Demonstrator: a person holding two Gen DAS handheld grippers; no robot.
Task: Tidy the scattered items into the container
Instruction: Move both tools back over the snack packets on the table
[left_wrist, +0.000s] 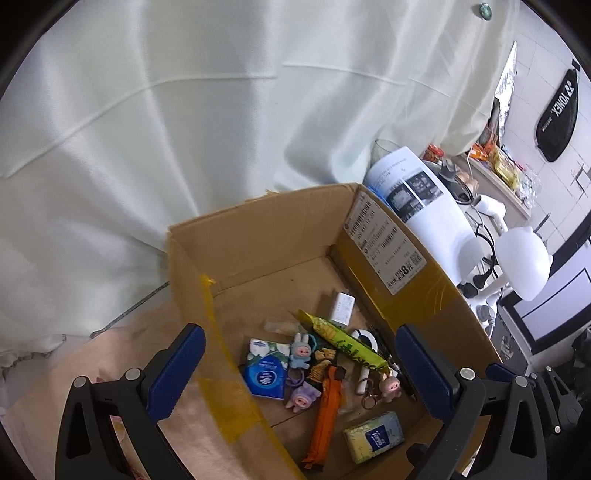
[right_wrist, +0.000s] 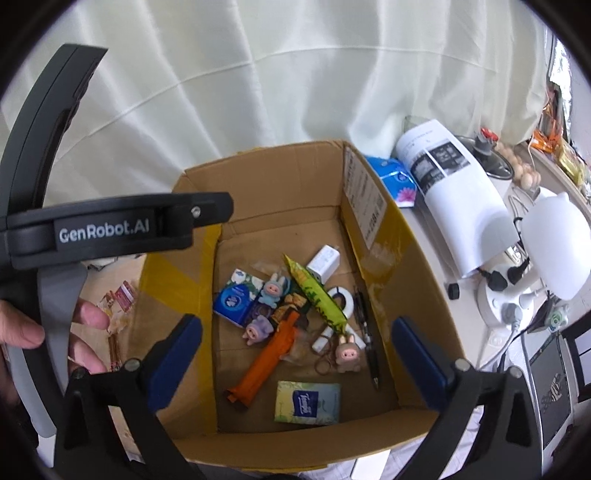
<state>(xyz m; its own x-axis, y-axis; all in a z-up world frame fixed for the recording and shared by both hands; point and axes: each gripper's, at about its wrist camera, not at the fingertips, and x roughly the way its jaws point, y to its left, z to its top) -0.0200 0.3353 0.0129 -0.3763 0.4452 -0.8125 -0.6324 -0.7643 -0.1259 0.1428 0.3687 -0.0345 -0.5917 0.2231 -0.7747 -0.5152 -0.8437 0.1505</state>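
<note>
cardboard box (right_wrist: 280, 173) sits open on the surface, and both claws hang above it with blue pads spread wide, gripping nothing. left claw (left_wrist: 303, 373) hovers over the box's near left wall, one pad outside that wall and the other over the right wall; right claw (right_wrist: 295, 358) looks down over the near rim. inside, on the box floor, lie a blue tissue pack (right_wrist: 234, 301), a yellow-green tissue pack (right_wrist: 308, 402) near the front wall, an orange wrapper (right_wrist: 269, 354), a green snack bar (right_wrist: 317, 299) laid across the pile, three small pig figures — blue (right_wrist: 275, 291), purple (right_wrist: 256, 328), tan (right_wrist: 347, 354) — a white charger (right_wrist: 325, 264), a white ring (right_wrist: 341, 297) and a black pen (right_wrist: 369, 339) along the right wall. outside the box on the left, a clear packet of snacks (right_wrist: 118, 310) lies on the pale cloth beside the person's fingers (right_wrist: 88, 317).
</note>
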